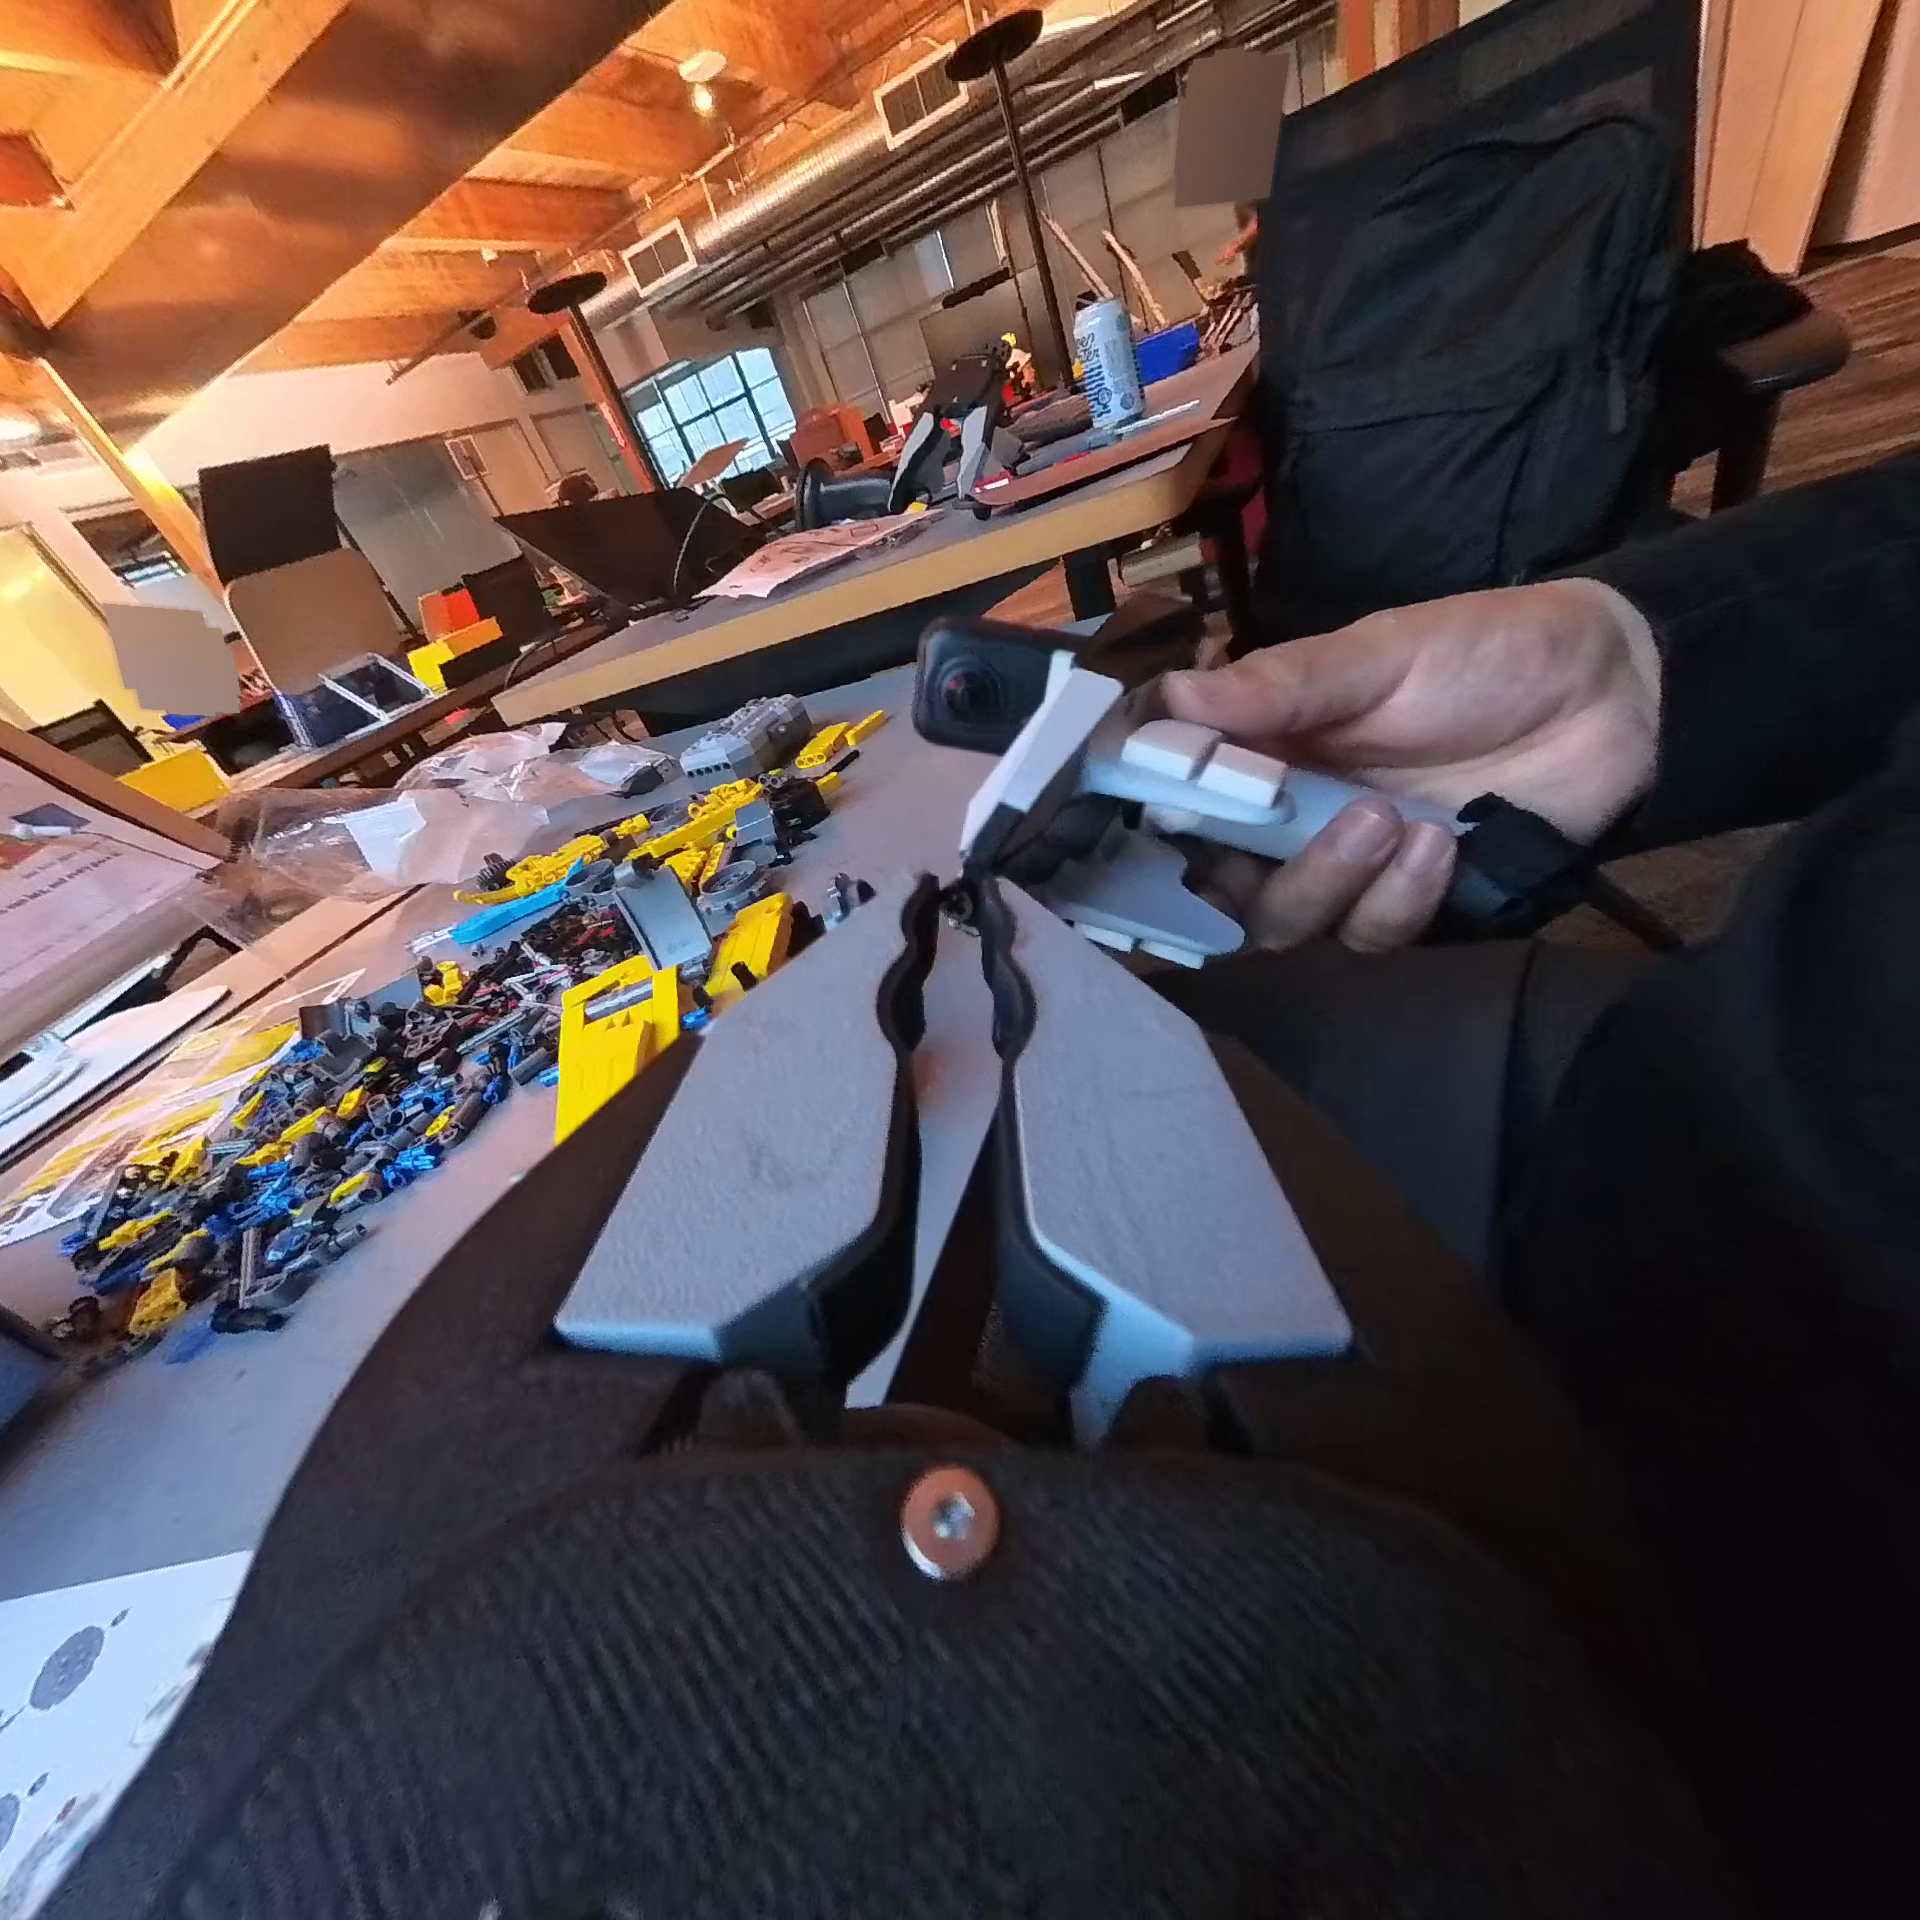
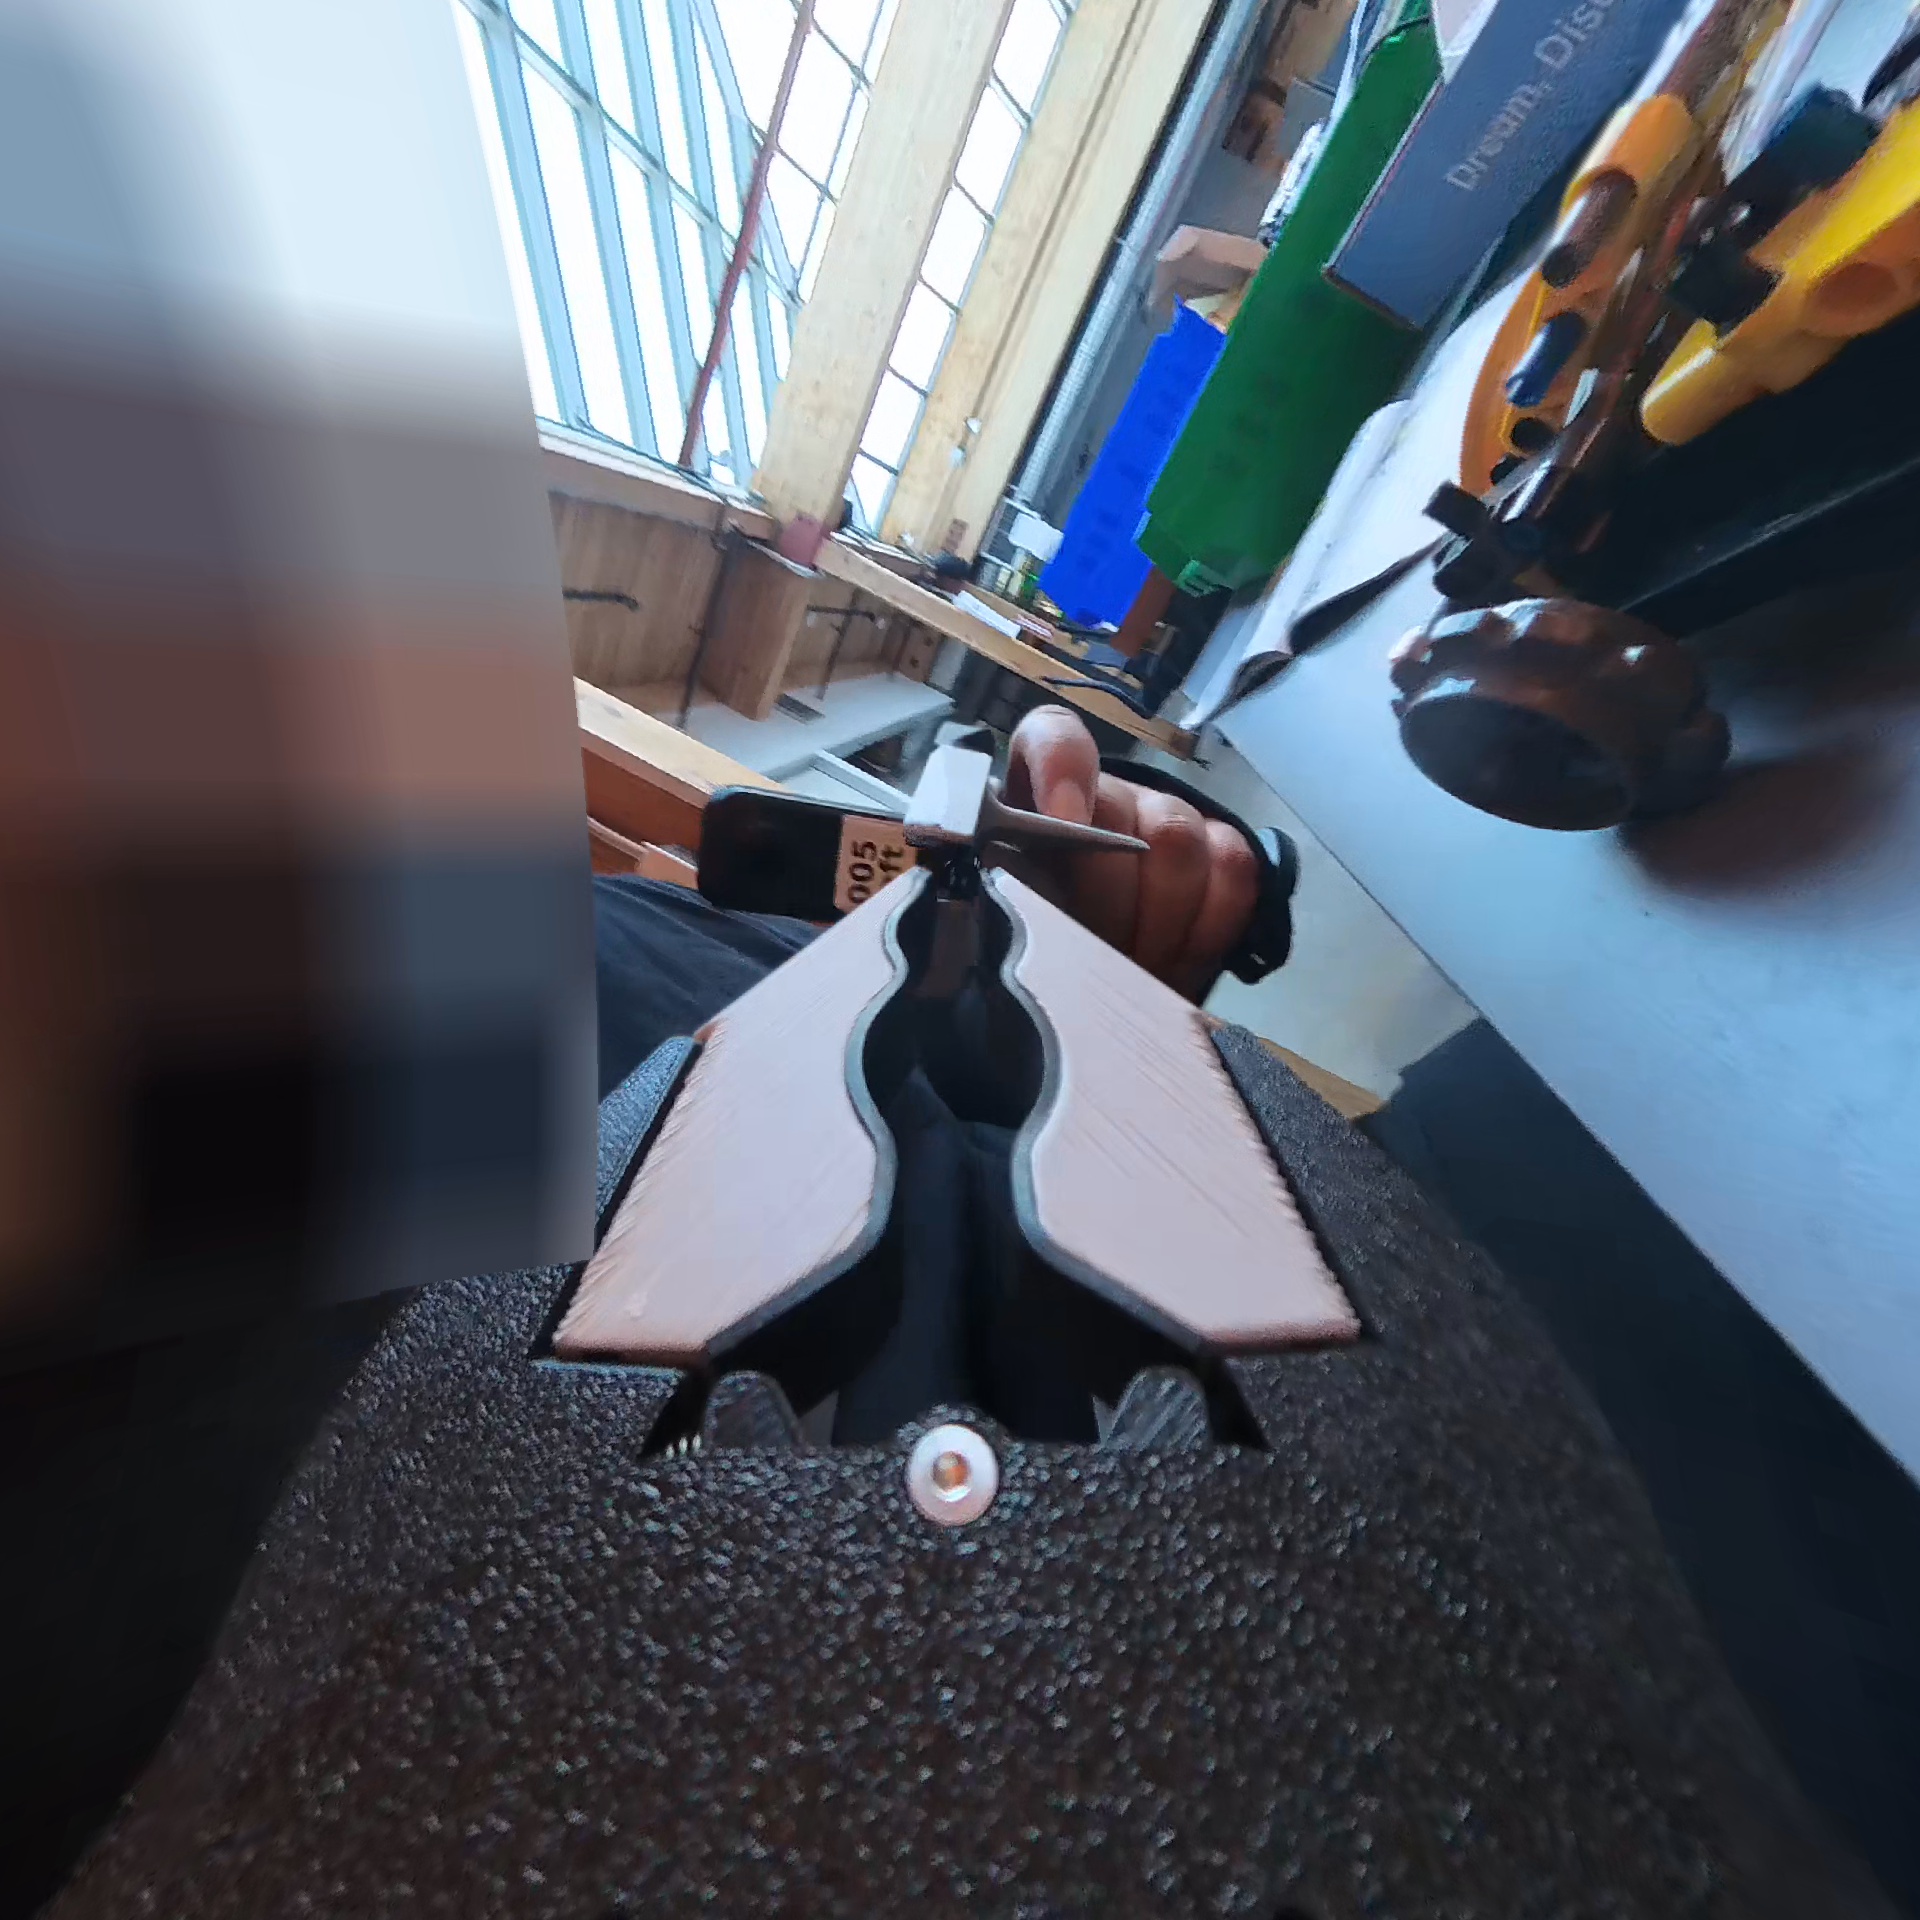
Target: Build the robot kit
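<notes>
In the left wrist view my left gripper (image 1: 957, 900) has its grey fingers nearly closed, pinching a small dark part (image 1: 958, 914) at the tips. My right gripper (image 1: 975, 868), held by a hand (image 1: 1455, 717), meets it tip to tip above the table's near edge. In the right wrist view my right gripper (image 2: 953, 879) has its pinkish fingers closed on a small dark part (image 2: 951, 868), with the left gripper (image 2: 961, 831) and its hand (image 2: 1132, 862) straight ahead. Whether this is one part or two joined parts is too small to tell.
A pile of yellow, blue, black and grey building-toy parts (image 1: 416, 1049) lies on the grey table (image 1: 312, 1455), with plastic bags (image 1: 416, 810) behind it. A yellow and black assembly (image 2: 1714, 270) and a black wheel (image 2: 1548, 707) sit close by. A second table (image 1: 883, 582) and a chair with a backpack (image 1: 1475, 343) stand behind. My two grippers' fingertips are within a few centimetres of each other.
</notes>
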{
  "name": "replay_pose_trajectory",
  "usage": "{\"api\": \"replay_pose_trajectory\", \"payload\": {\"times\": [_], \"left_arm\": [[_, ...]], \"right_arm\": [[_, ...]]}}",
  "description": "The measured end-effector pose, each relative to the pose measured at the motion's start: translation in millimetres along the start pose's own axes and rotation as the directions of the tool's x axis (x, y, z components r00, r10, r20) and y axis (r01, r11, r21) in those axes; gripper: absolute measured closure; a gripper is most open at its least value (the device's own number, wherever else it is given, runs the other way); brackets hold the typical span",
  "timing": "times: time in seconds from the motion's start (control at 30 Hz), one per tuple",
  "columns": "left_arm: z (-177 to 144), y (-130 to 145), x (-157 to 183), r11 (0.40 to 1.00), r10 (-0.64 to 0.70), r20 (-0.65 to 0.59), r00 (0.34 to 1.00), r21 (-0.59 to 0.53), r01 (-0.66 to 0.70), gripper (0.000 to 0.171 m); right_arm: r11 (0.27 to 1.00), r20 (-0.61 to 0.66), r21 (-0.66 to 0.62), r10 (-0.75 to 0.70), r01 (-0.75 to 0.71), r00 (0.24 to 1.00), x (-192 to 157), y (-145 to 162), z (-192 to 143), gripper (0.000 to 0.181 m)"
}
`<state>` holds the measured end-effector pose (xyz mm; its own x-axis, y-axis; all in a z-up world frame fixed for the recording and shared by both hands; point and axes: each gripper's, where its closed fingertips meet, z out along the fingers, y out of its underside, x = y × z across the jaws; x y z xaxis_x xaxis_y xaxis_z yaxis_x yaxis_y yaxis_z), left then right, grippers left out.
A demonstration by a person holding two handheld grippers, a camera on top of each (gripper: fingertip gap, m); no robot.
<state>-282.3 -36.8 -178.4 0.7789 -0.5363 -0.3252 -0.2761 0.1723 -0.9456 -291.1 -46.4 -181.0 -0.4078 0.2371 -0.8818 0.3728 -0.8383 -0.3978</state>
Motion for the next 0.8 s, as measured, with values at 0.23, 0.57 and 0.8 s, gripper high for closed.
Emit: {"api": "replay_pose_trajectory", "payload": {"times": [0.23,0.57,0.8], "left_arm": [[2,6,5,0.998,-0.057,-0.042,0.997,-0.037,0.056,0.167],[2,8,14,0.997,0.024,-0.078,0.997,-0.067,-0.03,0.167],[0,3,16,1.0,0.001,-0.104,0.995,-0.03,-0.004,0.167]], "right_arm": [[0.997,-0.062,-0.063,-0.051,0.047,0.997,4,3,-4,0.173],[0.989,-0.041,-0.15,0.009,-0.015,0.999,6,13,-6,0.172],[0.988,0.042,-0.149,0.034,-0.027,0.999,0,14,-4,0.174]]}}
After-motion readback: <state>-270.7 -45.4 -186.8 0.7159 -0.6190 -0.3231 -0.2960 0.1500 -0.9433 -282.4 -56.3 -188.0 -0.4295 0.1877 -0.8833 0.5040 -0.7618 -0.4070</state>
